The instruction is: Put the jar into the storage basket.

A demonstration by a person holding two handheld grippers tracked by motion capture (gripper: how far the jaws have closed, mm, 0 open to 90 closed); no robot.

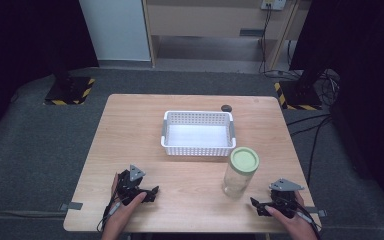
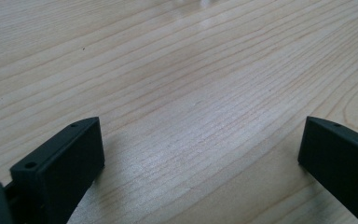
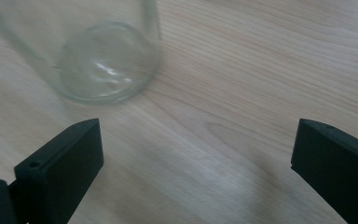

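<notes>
**Nothing Grasped Yet: Jar Stands Between Basket and Right Hand-Held Gripper**

Plainly, the work has barely begun. The jar (image 1: 240, 172), clear glass with a pale green lid (image 1: 244, 160), stands upright on the desk (image 1: 190, 105), just in front of the near right corner of the white basket (image 1: 198, 132) and apart from it. Its lid is on and the glass looks empty. The basket looks empty too.

The right hand-held gripper (image 1: 261, 206) rests low on the desk near the jar, to its right and nearer the person, with its jaws spread wide and nothing between them. In the right gripper view the jar's base (image 3: 105, 65) lies ahead and to the left of the jaws, so they are not lined up on it. The left hand-held gripper (image 1: 152, 192) sits well apart at the near left, jaws likewise wide, over bare wood (image 2: 191, 93).

A small dark object (image 1: 226, 107) lies beyond the basket; what it is cannot be told.

By my reading, everything is left: reaching, closing on the jar, and whatever follows, perhaps opening it or setting it in the basket.
</notes>
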